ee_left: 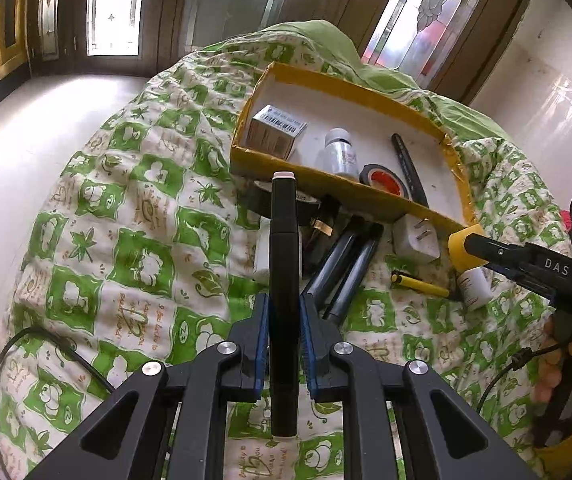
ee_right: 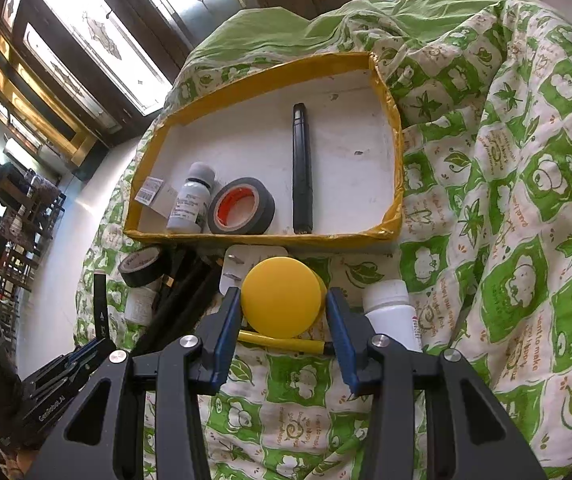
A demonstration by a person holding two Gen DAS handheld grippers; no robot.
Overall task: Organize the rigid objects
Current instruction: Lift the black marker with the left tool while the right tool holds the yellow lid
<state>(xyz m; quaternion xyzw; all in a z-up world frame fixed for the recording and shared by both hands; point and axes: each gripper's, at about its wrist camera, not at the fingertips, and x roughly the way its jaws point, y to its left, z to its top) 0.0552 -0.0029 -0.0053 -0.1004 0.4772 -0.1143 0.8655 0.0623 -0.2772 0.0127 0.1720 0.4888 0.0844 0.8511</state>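
Between my left jaws sits a black marker pen (ee_left: pixel 283 304), clamped near its lower half, its long axis running straight out ahead of my left gripper (ee_left: pixel 284 320) with the pale cap end pointing at the near wall of the yellow-edged box (ee_left: pixel 350 196). That alignment matters most: I judge the pen only has to travel along its own length, over the near wall, to land on the white floor beside the black pen (ee_right: pixel 302 172) already lying there. My right gripper (ee_right: pixel 283 312) is clamped on a yellow round lid or jar (ee_right: pixel 281 298), hovering just short of the same near wall, closer to the box's right corner. On the quilt (ee_right: pixel 506 200) below, a white bottle (ee_right: pixel 392 312), a yellow pen (ee_right: pixel 286 343) and a white plug (ee_right: pixel 237 268) remain outside the box.
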